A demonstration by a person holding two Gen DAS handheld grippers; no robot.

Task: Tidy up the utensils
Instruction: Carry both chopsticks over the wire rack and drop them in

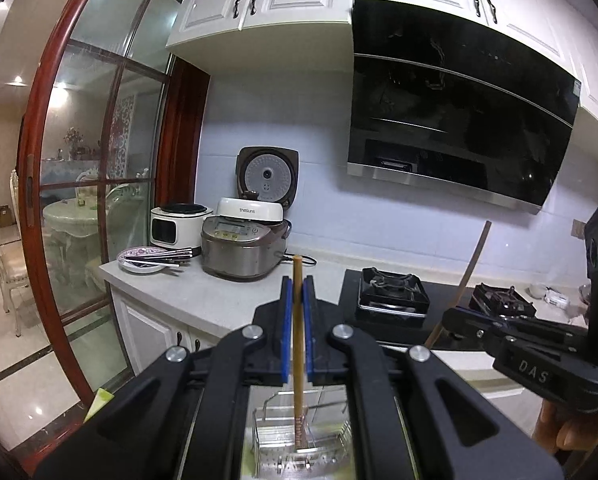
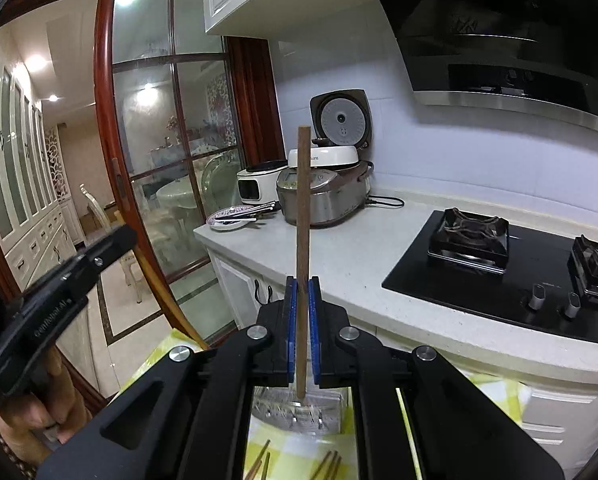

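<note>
The left gripper (image 1: 297,280) has its blue-padded fingers (image 1: 286,320) clamped on a light chopstick (image 1: 297,344), which stands upright in the narrow gap between them. Its top pokes out just past the fingertips toward 12 o'clock, and its patterned lower end hangs toward 6 o'clock inside a wire utensil basket (image 1: 299,444) below.

The right gripper (image 2: 303,280) likewise has its fingers (image 2: 291,320) pressed against a dark chopstick (image 2: 302,240), held upright. Most of its length rises past the fingertips toward 12 o'clock, while its lower tip reaches down at 6 o'clock to the rim of a utensil basket (image 2: 299,412). More chopsticks (image 2: 329,464) lie on a yellow checked cloth (image 2: 295,452) at 6 o'clock, beneath the gripper.

Beyond, the counter (image 2: 339,256) carries a plate (image 2: 229,220) loaded with utensils at 10 o'clock, beside a rice cooker (image 2: 323,196) with its lid up. A gas stove (image 2: 507,272) sits at 3 o'clock.
</note>
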